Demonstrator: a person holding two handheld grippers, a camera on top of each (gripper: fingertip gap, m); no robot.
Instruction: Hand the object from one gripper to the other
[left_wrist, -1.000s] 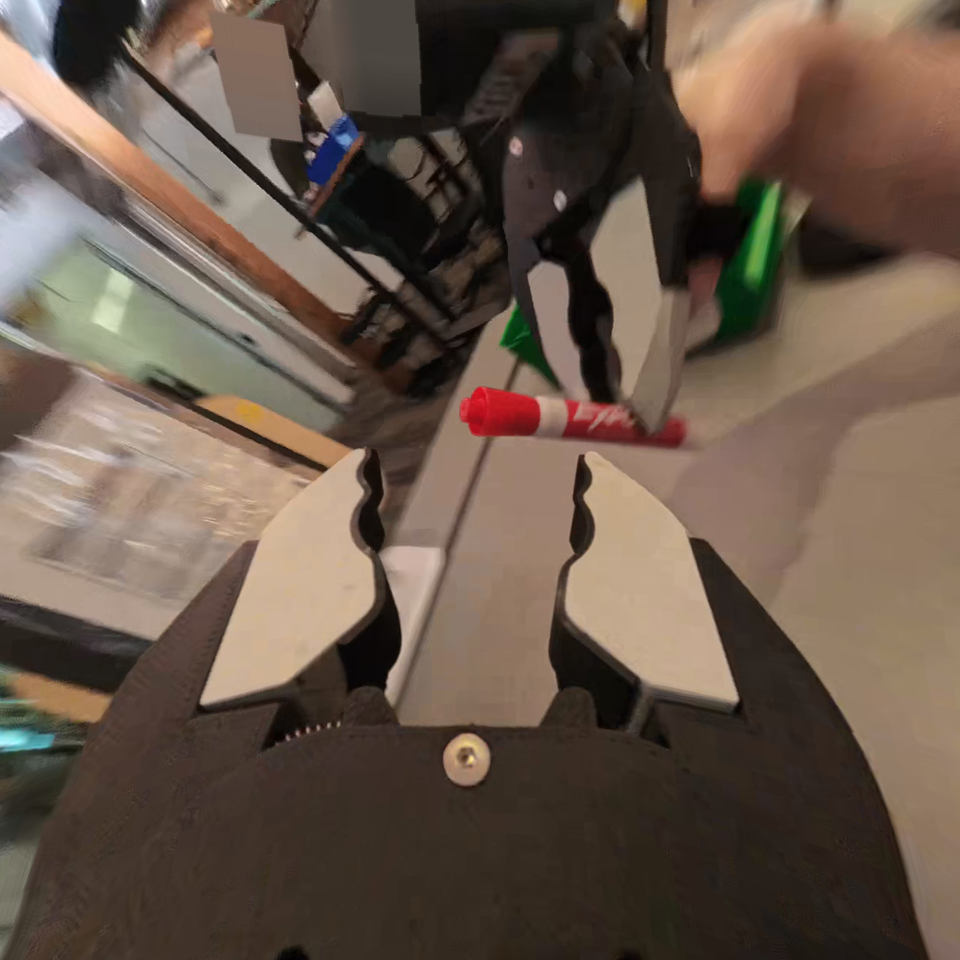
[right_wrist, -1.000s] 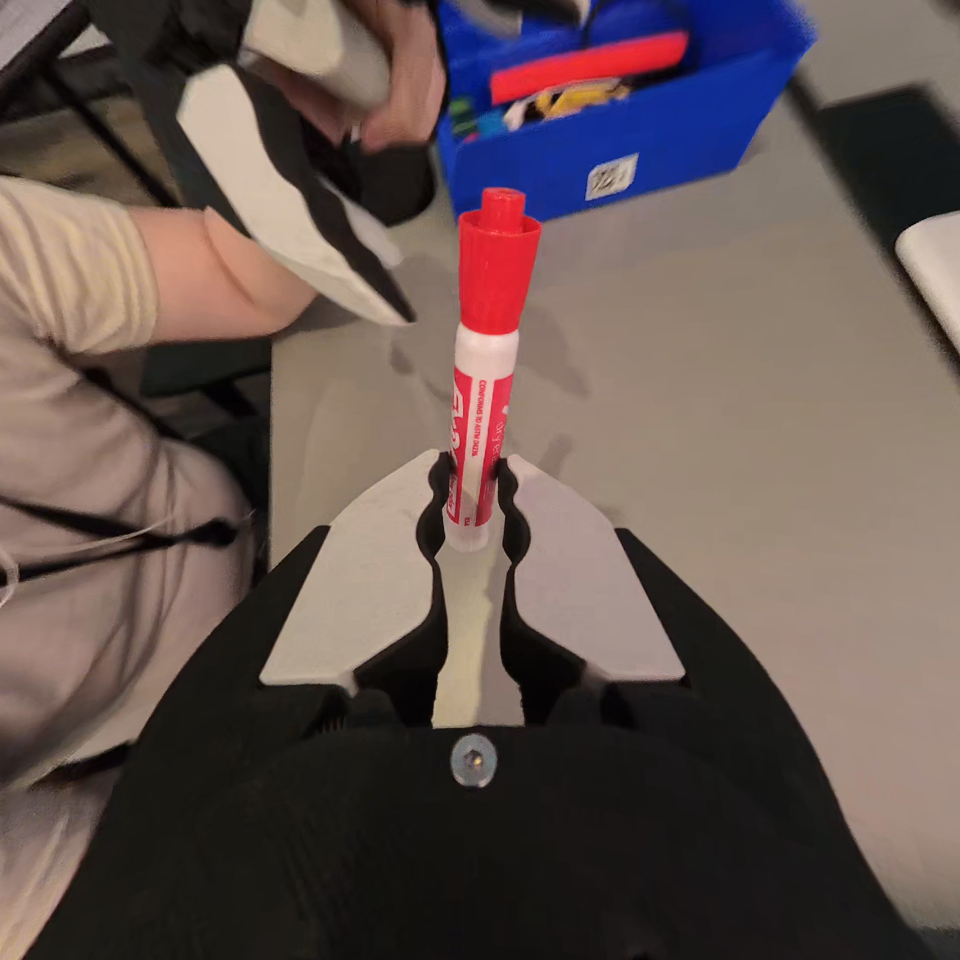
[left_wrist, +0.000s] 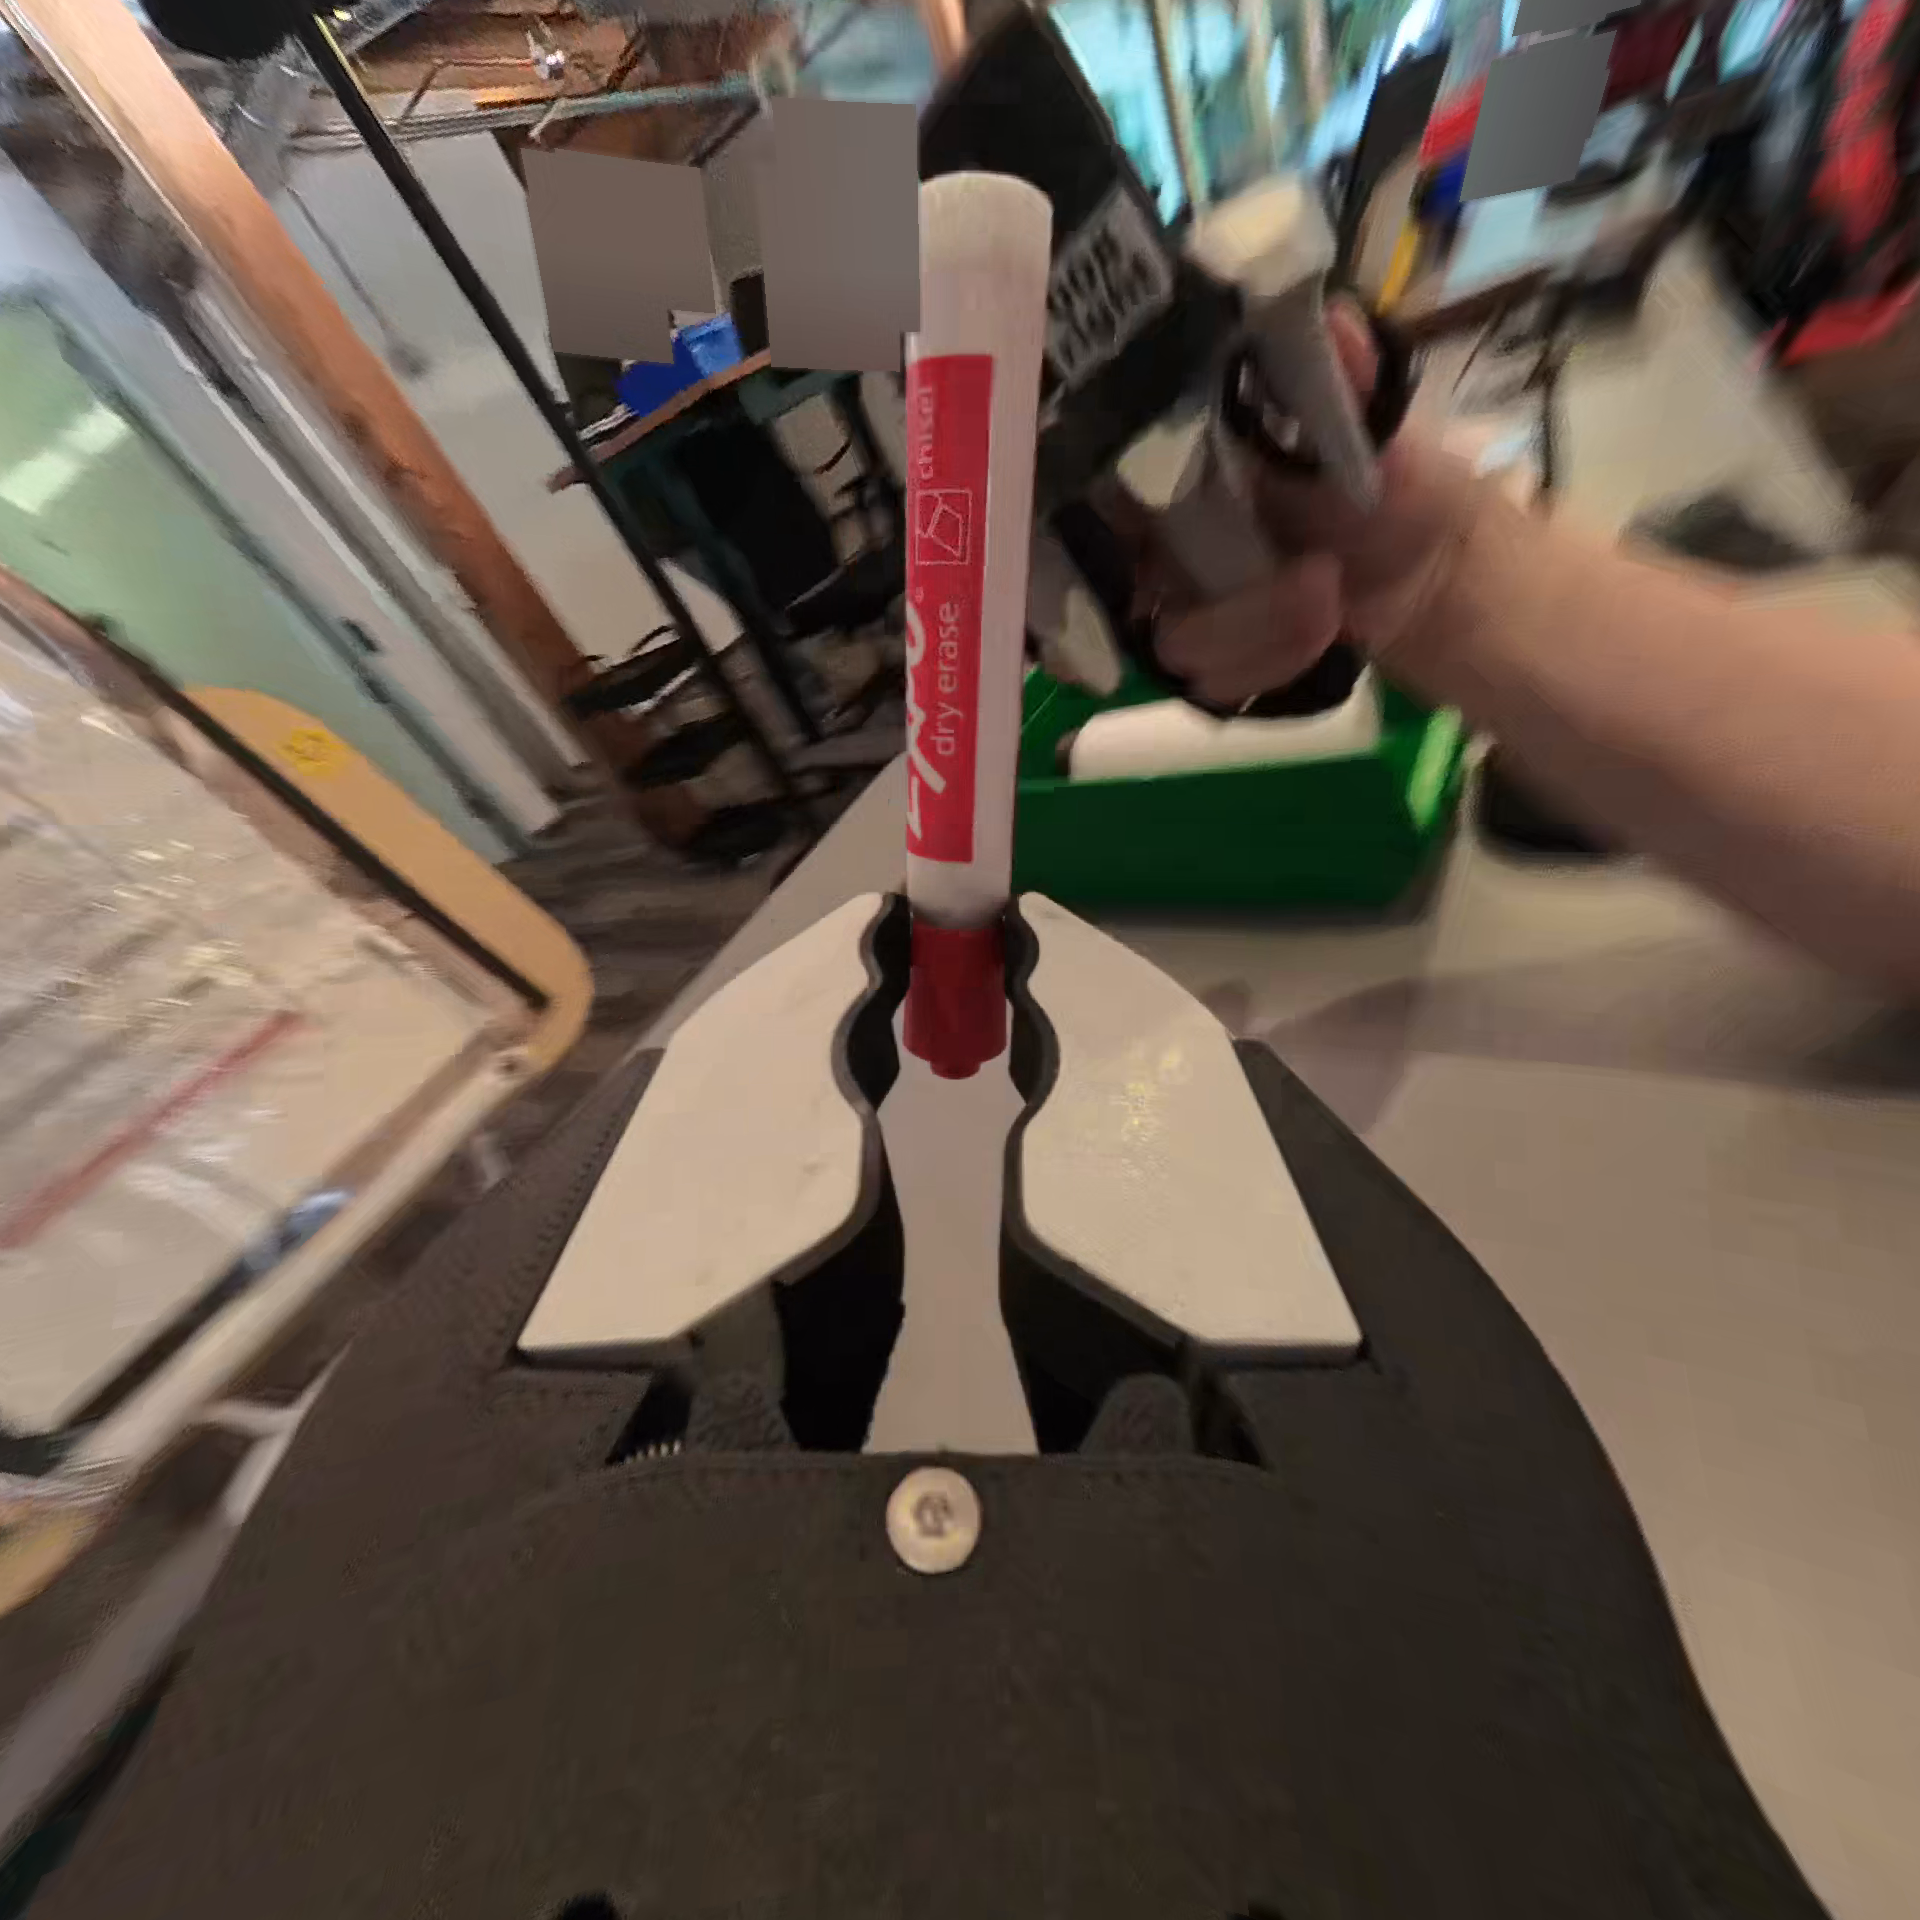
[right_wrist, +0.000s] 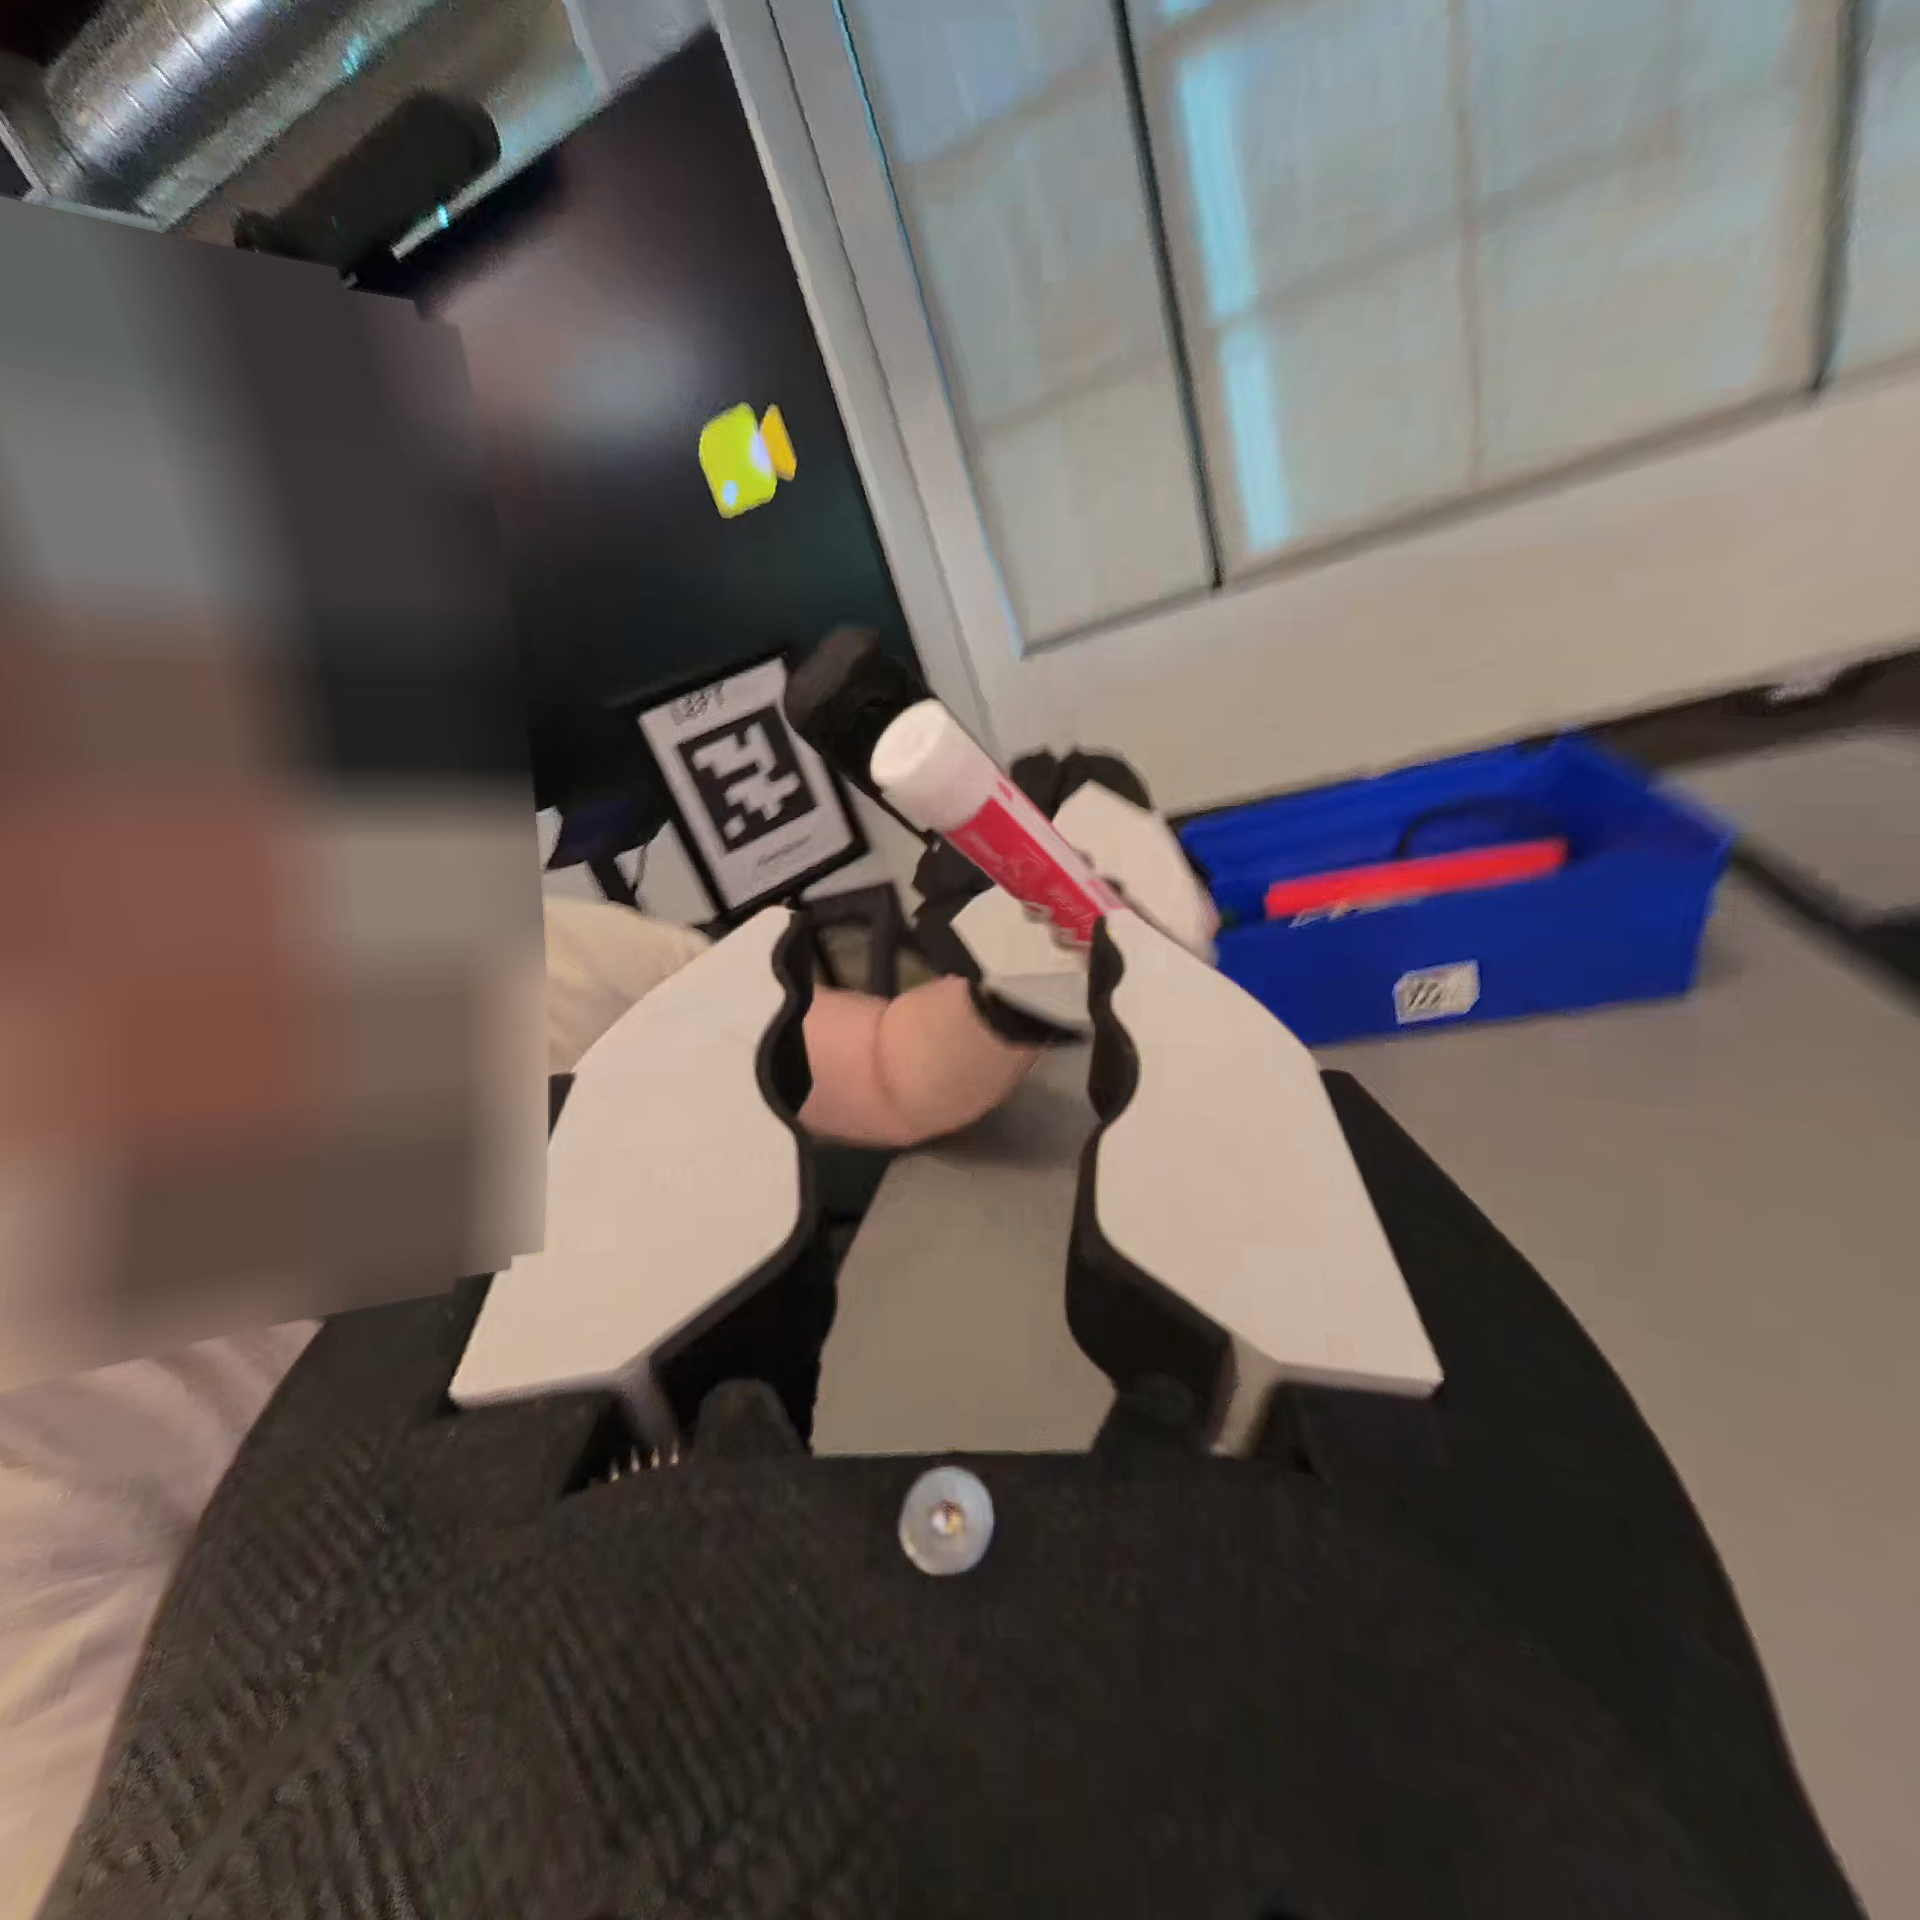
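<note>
Left fingers: the white pads (left_wrist: 758, 1122) of the left gripper (left_wrist: 953, 997) are closed narrowly on the red cap of the marker (left_wrist: 961, 540), clamping it at the notches near their tips.
Marker: a white barrel with a red label band, standing straight out from the left gripper's tips, cap end inward and the flat white butt end farthest away.
Right fingers: the right gripper (right_wrist: 940, 997) has its pads (right_wrist: 686, 1174) spread wide with nothing between them; only grey tabletop and a bare forearm show through the gap.
Marker from the right wrist view: the marker (right_wrist: 977, 821) sits beyond the right gripper's tips, tilted up to the left, its lower end gripped by the left gripper (right_wrist: 1081, 914), which is partly hidden behind the right finger.
Right gripper from the left wrist view: the right gripper (left_wrist: 1195, 436) is to the right of the marker's barrel and apart from it, held in a hand (left_wrist: 1309, 592); it is blurred, so its finger spread cannot be read there.
Green bin (left_wrist: 1247, 821): on the table just right of the marker's lower barrel, behind the left gripper's tips.
Blue bin (right_wrist: 1475, 925): on the grey table (right_wrist: 1558, 1195), right of the marker, holding a red flat item.
Marker card (right_wrist: 753, 800): a black-and-white patterned card, just left of the marker's butt end.
</note>
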